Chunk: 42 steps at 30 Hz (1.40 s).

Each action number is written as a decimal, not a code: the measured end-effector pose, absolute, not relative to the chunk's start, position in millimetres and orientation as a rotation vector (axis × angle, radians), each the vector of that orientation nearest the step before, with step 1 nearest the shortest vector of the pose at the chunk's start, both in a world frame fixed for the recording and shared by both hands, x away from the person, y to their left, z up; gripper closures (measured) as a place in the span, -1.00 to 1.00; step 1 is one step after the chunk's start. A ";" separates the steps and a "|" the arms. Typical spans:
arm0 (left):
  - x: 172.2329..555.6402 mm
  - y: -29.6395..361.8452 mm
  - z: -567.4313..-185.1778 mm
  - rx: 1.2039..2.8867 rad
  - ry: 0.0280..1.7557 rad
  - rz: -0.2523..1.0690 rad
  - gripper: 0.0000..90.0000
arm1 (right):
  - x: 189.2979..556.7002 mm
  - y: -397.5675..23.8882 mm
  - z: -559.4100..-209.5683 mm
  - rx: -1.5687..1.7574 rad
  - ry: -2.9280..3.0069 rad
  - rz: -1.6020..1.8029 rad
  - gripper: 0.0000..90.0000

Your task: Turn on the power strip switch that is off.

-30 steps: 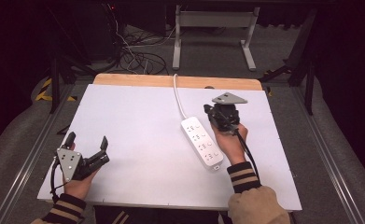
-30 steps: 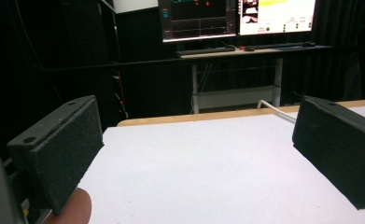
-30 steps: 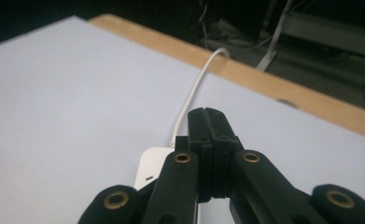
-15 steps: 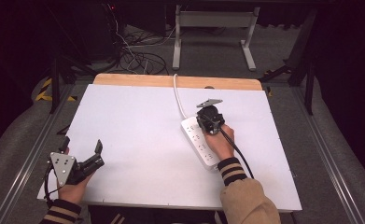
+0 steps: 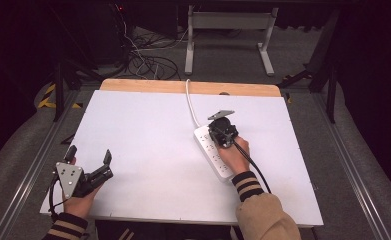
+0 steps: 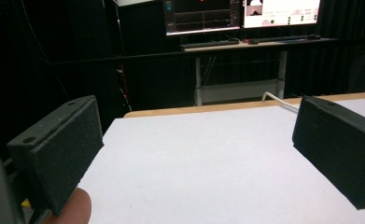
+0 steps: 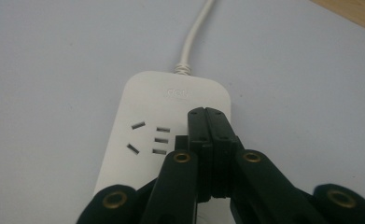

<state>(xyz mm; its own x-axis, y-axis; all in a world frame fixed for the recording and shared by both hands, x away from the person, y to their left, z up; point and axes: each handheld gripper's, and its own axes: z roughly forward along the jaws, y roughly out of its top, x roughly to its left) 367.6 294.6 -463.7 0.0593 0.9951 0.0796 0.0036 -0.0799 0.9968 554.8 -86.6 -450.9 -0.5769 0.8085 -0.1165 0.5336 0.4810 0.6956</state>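
A white power strip (image 5: pixel 209 147) lies on the white table (image 5: pixel 148 130), slanting from the middle toward the near right. Its white cable (image 5: pixel 190 102) runs off over the far edge. My right gripper (image 5: pixel 218 131) is shut with nothing between its jaws. It points down at the strip's cable end. In the right gripper view the closed tips (image 7: pixel 206 112) sit over the power strip (image 7: pixel 147 107), just right of the first socket; whether they touch it I cannot tell. My left gripper (image 5: pixel 89 154) is open and holds nothing at the near left corner, its jaws (image 6: pixel 196 154) wide apart above the bare table.
A wooden strip (image 5: pixel 148 86) lines the table's far edge. Loose cables (image 5: pixel 148 62) and a desk's metal legs (image 5: pixel 190 50) stand on the floor beyond. Lit monitors (image 6: pixel 241 14) on a desk are in the left gripper view.
My right gripper has come down and to the left, from beside the power strip onto its cable end. The left gripper has stayed in place, still open.
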 end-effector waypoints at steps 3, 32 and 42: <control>367.9 294.3 -463.7 1.299 1.131 1.220 -0.95 | 553.8 -87.0 -451.8 1.106 2.292 0.861 1.00; 370.0 287.7 -464.4 1.322 1.116 1.204 -0.95 | 551.7 -90.7 -456.6 1.184 2.284 0.924 1.00; 370.8 286.1 -464.4 1.327 1.109 1.198 -0.95 | 556.6 -88.7 -454.7 1.240 2.286 0.885 1.00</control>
